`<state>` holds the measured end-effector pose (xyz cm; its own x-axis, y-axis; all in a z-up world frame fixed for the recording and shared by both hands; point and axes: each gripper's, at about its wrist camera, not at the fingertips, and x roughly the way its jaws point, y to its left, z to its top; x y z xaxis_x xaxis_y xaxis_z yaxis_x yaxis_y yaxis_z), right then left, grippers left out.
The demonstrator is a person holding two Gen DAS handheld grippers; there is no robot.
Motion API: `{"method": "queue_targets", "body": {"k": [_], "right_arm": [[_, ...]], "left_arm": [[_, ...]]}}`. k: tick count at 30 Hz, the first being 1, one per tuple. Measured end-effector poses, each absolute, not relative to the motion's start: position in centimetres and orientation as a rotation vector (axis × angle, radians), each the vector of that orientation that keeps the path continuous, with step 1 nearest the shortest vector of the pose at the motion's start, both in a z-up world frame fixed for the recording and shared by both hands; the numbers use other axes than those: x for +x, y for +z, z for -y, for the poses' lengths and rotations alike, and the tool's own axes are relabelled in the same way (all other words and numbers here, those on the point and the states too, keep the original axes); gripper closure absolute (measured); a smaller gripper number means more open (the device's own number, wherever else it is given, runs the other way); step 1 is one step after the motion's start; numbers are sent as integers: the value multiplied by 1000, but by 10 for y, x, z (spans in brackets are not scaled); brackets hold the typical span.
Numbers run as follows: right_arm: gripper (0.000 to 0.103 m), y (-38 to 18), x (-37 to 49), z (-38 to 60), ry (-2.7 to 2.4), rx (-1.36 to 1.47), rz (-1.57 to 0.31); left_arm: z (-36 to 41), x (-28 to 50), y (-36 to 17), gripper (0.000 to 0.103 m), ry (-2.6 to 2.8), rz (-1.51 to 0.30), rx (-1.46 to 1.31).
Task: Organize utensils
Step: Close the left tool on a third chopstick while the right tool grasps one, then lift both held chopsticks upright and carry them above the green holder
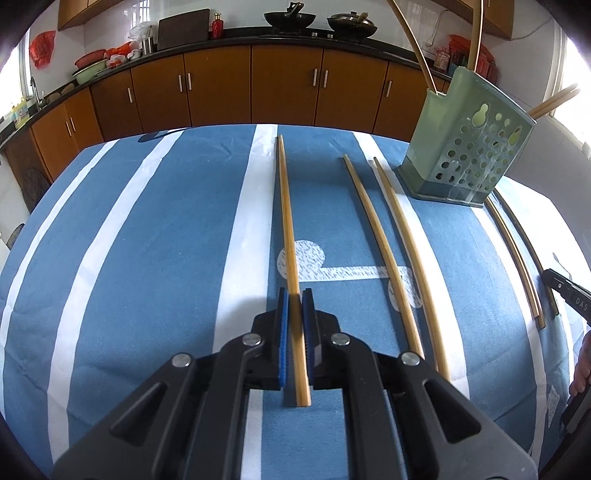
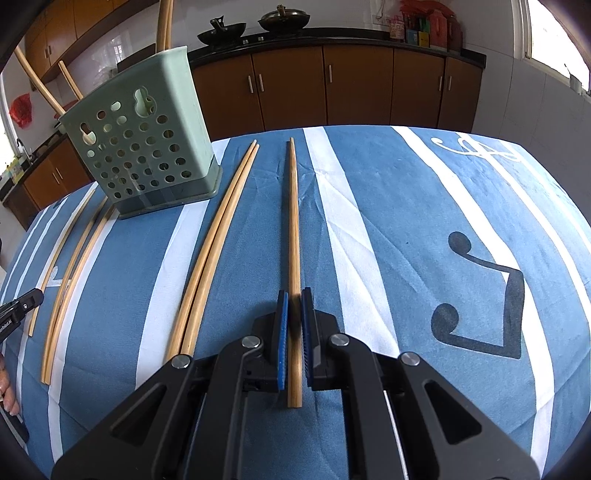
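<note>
Left gripper (image 1: pixel 295 299): jaws pressed in on a single bamboo chopstick (image 1: pixel 290 236), blue pads (image 1: pixel 283 332) against it on both sides. The chopstick runs from between the pads straight toward the far edge of the table; its butt end projects on the near side of the jaws. Whether it is lifted off the cloth cannot be told.

Right gripper (image 2: pixel 294 297): jaws likewise pinched on one chopstick (image 2: pixel 294 221), blue pads (image 2: pixel 282 332) touching it, the stick pointing away toward the far edge with a dark shadow along its left side.

Green perforated utensil holder (image 1: pixel 465 147) stands upright on the blue and white striped tablecloth (image 1: pixel 147 240), at the far right in the left wrist view and the far left in the right wrist view. Several chopsticks already stand in it, leaning out over the rim.

Loose chopsticks on the cloth: a pair (image 1: pixel 399 251) lying apart just right of the left gripper's stick; a further pair (image 2: pixel 218 243) lying side by side and touching, between the holder and the right gripper's stick.

Background: brown cabinets (image 1: pixel 221 81) under a dark counter, two woks (image 1: pixel 317 18) on the stove.
</note>
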<state>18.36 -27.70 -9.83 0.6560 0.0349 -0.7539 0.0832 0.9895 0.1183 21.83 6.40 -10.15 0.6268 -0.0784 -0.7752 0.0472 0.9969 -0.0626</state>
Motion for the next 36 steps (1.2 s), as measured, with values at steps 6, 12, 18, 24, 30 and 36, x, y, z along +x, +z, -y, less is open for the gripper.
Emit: {"method": "queue_targets", "body": {"k": [6, 12, 18, 24, 30, 36], "right_arm": [[95, -99, 176, 275, -26, 143, -854], [95, -100, 174, 275, -20, 138, -853], [95, -87, 163, 283, -23, 165, -799], [95, -52, 151, 292, -36, 168, -690], [95, -29, 143, 298, -44, 175, -609], [95, -14, 141, 301, -46, 192, -557]], "left_arm": [[-65, 218, -101, 94, -77, -897, -32], [-63, 215, -102, 94, -69, -892, -19], [-63, 211, -96, 95, -61, -906, 13], [-62, 198, -65, 95, -77, -827, 27], [-66, 191, -35, 95, -77, -749, 0], [-68, 189, -5, 95, -75, -672, -28]]}}
